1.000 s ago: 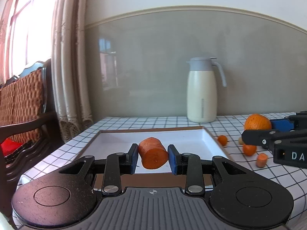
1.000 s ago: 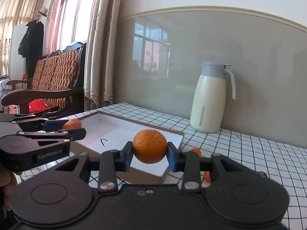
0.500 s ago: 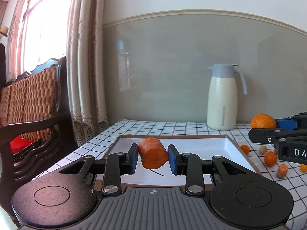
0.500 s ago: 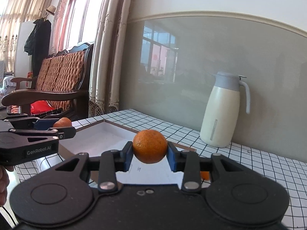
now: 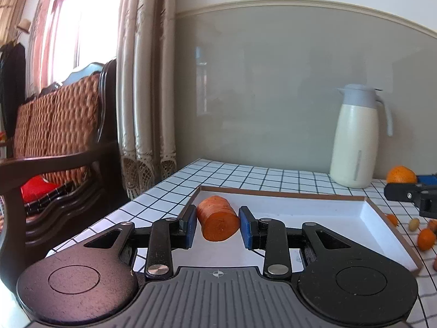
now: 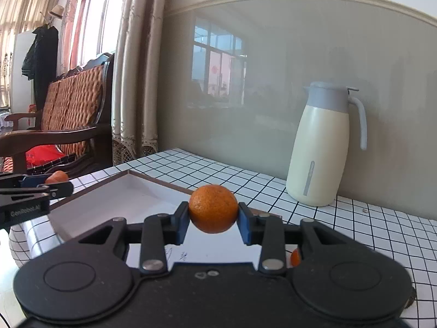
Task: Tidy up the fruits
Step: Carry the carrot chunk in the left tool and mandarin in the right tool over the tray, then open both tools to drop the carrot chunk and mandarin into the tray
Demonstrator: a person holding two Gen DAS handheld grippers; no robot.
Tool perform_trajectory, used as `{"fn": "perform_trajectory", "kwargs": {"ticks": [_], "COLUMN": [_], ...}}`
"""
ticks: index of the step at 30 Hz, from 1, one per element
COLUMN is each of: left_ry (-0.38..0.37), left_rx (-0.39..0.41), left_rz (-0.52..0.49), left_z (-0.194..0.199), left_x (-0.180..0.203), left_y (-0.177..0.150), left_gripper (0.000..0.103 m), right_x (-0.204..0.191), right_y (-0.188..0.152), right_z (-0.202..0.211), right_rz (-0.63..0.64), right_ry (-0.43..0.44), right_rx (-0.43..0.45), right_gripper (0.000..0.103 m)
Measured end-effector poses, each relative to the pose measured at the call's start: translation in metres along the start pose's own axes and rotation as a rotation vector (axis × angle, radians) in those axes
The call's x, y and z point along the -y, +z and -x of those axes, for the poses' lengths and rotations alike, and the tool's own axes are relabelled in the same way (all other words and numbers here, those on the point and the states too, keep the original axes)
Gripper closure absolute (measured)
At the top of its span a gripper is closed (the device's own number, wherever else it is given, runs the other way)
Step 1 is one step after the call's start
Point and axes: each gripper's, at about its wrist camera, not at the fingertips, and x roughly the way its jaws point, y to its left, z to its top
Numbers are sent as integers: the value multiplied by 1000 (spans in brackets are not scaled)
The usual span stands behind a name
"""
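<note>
My left gripper (image 5: 217, 225) is shut on a stubby carrot piece (image 5: 217, 217), held above the near left corner of a shallow white tray (image 5: 322, 214) with a brown rim. My right gripper (image 6: 213, 225) is shut on a round orange (image 6: 213, 208), held over the same tray (image 6: 114, 191) from its right side. In the left wrist view the right gripper (image 5: 409, 191) with the orange (image 5: 401, 174) shows at the far right. In the right wrist view the left gripper (image 6: 32, 188) and its carrot piece (image 6: 56, 176) show at the left edge.
A cream thermos jug (image 5: 356, 139) stands at the back by the wall on the checked tablecloth (image 5: 245, 172). Small orange fruits and pieces (image 5: 426, 239) lie on the cloth right of the tray. A wooden wicker chair (image 5: 54, 136) and curtains (image 5: 144, 82) stand left of the table.
Both grippers have shifted left with their loads, so the tray and jug have slid rightward in both views. Neither grip has altered.
</note>
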Motion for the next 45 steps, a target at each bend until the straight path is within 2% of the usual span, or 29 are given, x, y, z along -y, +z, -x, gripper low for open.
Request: {"fn": "perform_trajectory", "kwargs": {"ticks": [5,12,20,21,22,23,24,25,26,27,32,38,42,45], "left_ry": [12,11,23,35,46,57,71,93,100,96,82,78,72,49], "left_rx": [-22,-71,-123,-129,-126,-102,-66,-7,32,39,0,-2,-4,21], "left_rz": [24,7,10,3,-4,-2,6,17,22,24,3,-1,-3,15], "left_z": [-18,-41,-63,-64,-62,-57,-51,-43,-37,-36,-40,-38,-34,-20], "left_x": [-4,-1,1,3,4,4,3,2,1,1,3,7,8,9], "left_y": [3,2,1,0,-1,-2,-1,-1,0,1,-2,-1,0,1], "left_gripper": [70,70,70,69,61,27,8,0,0,0,0,0,0,0], "right_x": [11,27,31,30,30,31,32,33,35,38,38,31,30,26], "right_y": [1,-3,6,6,7,6,5,4,4,2,-5,-4,-4,-2], "right_z": [-22,-53,-68,-66,-64,-57,-52,-51,-53,-55,-62,-61,-51,-30], "right_rz": [-31,-79,-74,-52,-36,-29,-28,-32,-46,-67,-93,-81,-84,-72], "right_ry": [0,8,45,32,-3,-57,-92,-106,-103,-99,-76,-61,-48,-30], "right_rx": [-43,-142,-182,-168,-136,-79,-17,-1,-11,-16,-46,-53,-49,-8], "right_gripper": [74,74,73,64,29,7,5,6,6,6,6,6,6,6]}}
